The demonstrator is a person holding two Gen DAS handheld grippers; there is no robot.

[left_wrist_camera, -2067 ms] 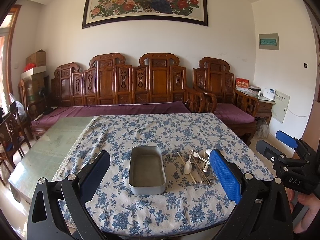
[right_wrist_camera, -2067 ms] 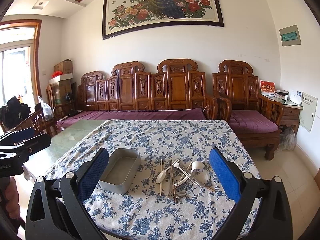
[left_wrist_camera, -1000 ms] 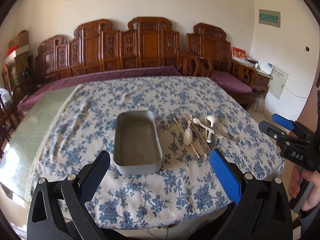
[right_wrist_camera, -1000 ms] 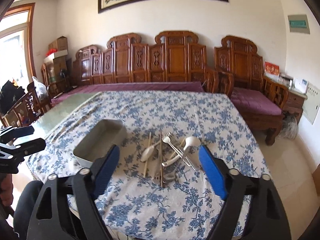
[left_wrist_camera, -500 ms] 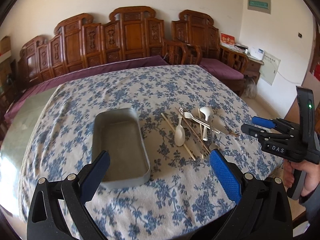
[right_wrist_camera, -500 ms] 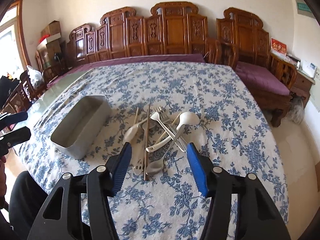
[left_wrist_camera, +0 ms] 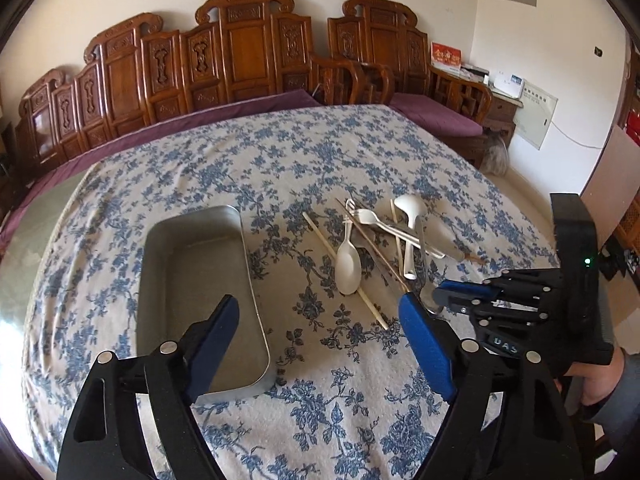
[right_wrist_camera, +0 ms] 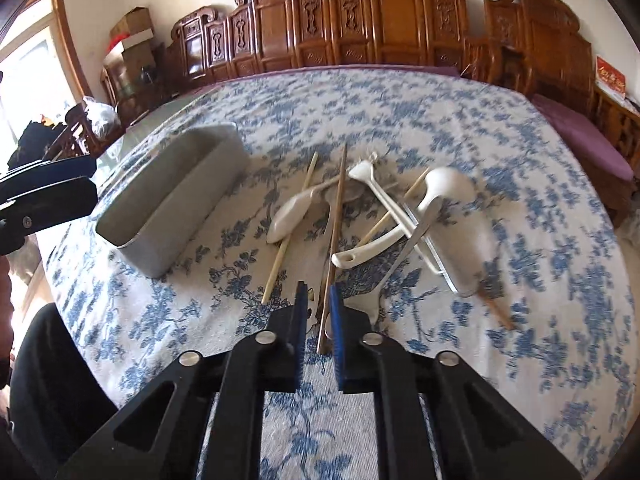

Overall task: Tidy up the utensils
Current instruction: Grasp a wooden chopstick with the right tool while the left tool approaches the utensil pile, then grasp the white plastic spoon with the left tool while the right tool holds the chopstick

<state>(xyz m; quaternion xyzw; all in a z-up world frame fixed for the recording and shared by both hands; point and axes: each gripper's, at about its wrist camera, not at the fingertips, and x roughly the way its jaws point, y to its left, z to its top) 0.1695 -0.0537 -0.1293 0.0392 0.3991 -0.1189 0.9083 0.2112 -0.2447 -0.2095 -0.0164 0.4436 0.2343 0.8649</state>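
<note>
Utensils [right_wrist_camera: 372, 216] piled on floral cloth near tabletop's right edge. Right hand-held gripper [right_wrist_camera: 319, 300] closing, jaws nearly together around near end of dark chopstick [right_wrist_camera: 338, 208]; contact unclear. Left hand-held gripper [left_wrist_camera: 320, 320] spread wide, closing, nothing between jaws, above near end of metal tray [left_wrist_camera: 256, 304]. Tray left of pile.

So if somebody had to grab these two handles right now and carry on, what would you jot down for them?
Right gripper: fingers closing around the near end of the dark chopstick in the pile; whether it is gripped yet, I can't tell.
Left gripper: fingers closing but wide apart, holding nothing, above the near end of the metal tray.
Tray has nothing in it. Spoons, forks and chopsticks all lie heaped on the tablecloth beside it.
Done: nothing sorted.
Left: move every utensil into the tray.
</note>
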